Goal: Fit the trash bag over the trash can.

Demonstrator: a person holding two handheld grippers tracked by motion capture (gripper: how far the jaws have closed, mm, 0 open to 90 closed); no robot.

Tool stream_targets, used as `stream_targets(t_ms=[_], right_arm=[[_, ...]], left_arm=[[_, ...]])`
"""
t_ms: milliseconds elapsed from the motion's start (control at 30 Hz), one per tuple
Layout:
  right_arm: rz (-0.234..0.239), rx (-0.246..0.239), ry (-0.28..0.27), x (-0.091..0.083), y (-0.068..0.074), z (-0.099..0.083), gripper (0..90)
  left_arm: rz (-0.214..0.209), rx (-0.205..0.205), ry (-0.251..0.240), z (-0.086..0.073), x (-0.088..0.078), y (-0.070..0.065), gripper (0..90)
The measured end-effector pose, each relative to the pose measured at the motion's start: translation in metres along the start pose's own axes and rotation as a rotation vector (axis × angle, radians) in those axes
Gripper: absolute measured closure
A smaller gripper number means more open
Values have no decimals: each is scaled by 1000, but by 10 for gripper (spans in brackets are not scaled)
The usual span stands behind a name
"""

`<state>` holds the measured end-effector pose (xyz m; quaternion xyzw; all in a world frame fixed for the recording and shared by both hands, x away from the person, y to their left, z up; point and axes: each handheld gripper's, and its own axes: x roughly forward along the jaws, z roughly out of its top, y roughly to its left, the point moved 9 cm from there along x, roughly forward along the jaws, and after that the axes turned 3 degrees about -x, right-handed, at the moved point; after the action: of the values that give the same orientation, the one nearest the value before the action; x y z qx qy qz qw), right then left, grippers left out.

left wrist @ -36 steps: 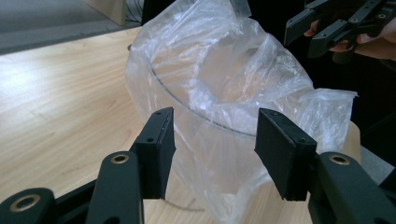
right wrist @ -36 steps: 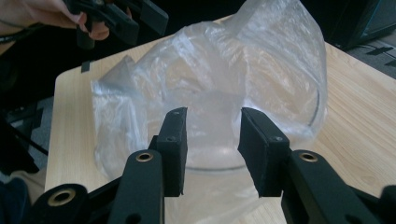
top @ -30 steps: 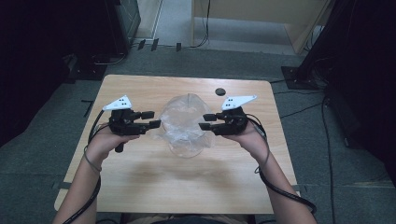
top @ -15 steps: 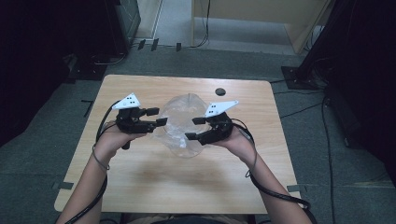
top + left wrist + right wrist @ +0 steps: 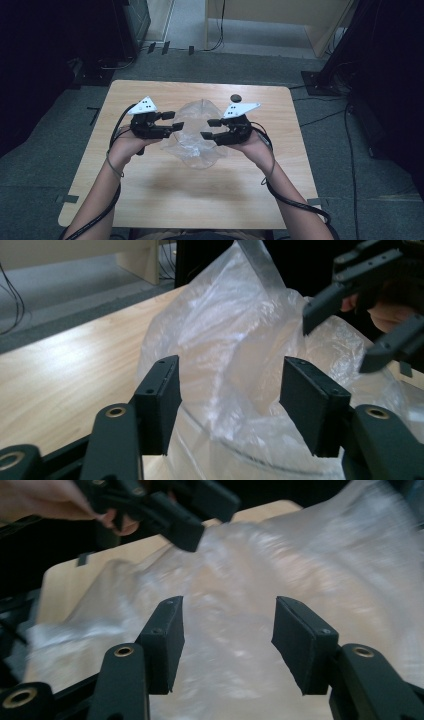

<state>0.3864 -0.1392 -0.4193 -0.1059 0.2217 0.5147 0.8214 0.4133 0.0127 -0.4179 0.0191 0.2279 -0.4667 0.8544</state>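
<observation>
**Both grippers close in on the clear bag, neither yet gripping**

The clear plastic bag (image 5: 196, 131) lies crumpled and puffed up near the middle of the table (image 5: 150, 200), between the two grippers. A second ago the grippers stood at its left and right edges; now both have come inward over the film, the left gripper (image 5: 170, 121) shifting along the table toward the bag and the right gripper (image 5: 212, 129) turning in over its right half. The left fingers (image 5: 160, 400) have just been closing a little, yet they stand spread, with a fold of the film bulging up between them and not pinched. The right fingers (image 5: 162, 640) have likewise just been closing and also stand spread, the film lying beyond and between them without being clamped. As I read it, the work is at the point of finding two holds on the bag, perhaps to open or smooth it, and no hold is secured yet.

Hard to make out: the bag's mouth cannot be picked out among the folds, and whether it holds anything cannot be told through the glare. The right gripper view is blurred, so whether the fingers touch the film there is uncertain. A small dark round object (image 5: 234, 97) sits near the table's far edge, too small to identify.
</observation>
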Motion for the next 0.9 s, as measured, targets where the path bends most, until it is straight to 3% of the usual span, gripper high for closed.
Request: stream_targets(t_ms=[133, 200, 367, 500, 633, 767, 900], right_arm=[[-37, -4, -22, -2, -15, 7, 448], [-46, -5, -8, 0, -23, 6, 430], [-72, -8, 4, 8, -36, 1, 352], [-106, -21, 15, 13, -47, -3, 326], [-103, -17, 4, 14, -53, -2, 325], [-137, -27, 1, 12, -59, -2, 310], [-113, -6, 25, 17, -58, -9, 310]], left_arm=[[-11, 30, 8, 4, 3, -1, 442], [-17, 32, 19, 2, 6, 1, 442], [24, 29, 31, -4, 13, 12, 403], [21, 18, 31, -8, 19, 15, 397], [22, 18, 27, -9, 22, 18, 397], [7, 11, 29, -10, 25, 19, 395], [-7, 8, 50, -15, 31, 18, 395]])
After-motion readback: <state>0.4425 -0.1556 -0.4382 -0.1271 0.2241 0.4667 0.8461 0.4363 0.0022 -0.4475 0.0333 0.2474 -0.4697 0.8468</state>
